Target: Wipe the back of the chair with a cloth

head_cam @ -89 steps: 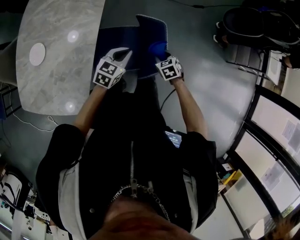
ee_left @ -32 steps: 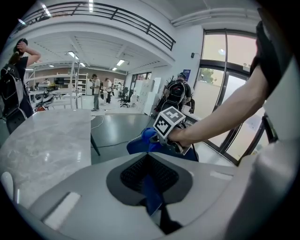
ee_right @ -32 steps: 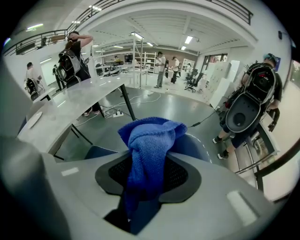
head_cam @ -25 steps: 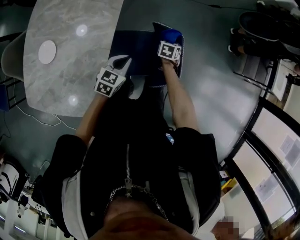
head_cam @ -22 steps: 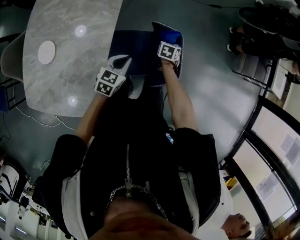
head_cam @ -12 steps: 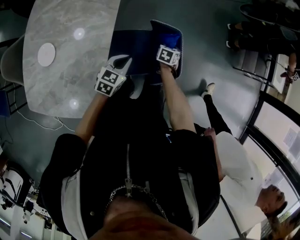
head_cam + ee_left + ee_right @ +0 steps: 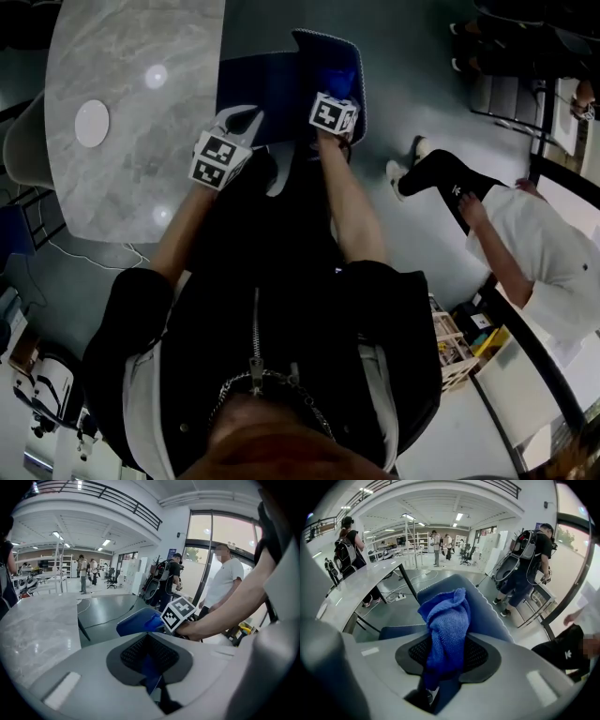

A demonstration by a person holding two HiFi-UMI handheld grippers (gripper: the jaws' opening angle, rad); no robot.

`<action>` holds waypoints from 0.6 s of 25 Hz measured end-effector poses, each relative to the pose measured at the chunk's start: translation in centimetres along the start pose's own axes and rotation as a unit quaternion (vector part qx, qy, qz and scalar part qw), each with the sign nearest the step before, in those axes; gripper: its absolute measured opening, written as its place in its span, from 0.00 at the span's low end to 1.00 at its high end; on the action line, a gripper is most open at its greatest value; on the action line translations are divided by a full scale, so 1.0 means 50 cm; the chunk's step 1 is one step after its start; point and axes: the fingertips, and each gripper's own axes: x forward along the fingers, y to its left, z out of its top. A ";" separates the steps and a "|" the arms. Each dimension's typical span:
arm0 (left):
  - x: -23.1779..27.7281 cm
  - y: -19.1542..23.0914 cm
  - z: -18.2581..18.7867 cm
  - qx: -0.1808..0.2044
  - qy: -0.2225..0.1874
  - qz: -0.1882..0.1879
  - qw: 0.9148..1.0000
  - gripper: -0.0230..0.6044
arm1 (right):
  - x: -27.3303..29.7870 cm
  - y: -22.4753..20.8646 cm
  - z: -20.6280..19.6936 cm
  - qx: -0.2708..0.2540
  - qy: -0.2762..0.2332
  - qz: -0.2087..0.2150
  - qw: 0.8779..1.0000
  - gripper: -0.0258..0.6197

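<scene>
Head view: left gripper (image 7: 246,118) and right gripper (image 7: 331,94) are both at the blue chair (image 7: 267,89), with the desk (image 7: 131,122) left of the left jaws.
Left gripper view: jaws pinched on a blue stitched edge, probably the chair's.
Right gripper view: jaws clamp the blue cloth (image 7: 447,620), and the chair back (image 7: 490,609) is just beyond them.

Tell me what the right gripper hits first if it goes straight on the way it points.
The right gripper has its claw shut on the cloth, so the cloth leads. Straight ahead it would press into the chair back, which looks very close behind; whether they already touch is unclear.
</scene>
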 end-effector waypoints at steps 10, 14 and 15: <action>0.032 -0.019 -0.001 0.010 0.014 -0.041 0.999 0.05 | -0.023 -0.016 -0.058 0.024 0.024 -0.015 0.999 0.28; 0.045 -0.028 0.000 0.011 0.017 -0.054 0.998 0.05 | -0.031 -0.024 -0.084 0.034 0.036 -0.021 0.999 0.28; 0.048 -0.030 0.000 0.011 0.017 -0.057 0.998 0.05 | -0.034 -0.026 -0.091 0.036 0.037 -0.022 0.998 0.28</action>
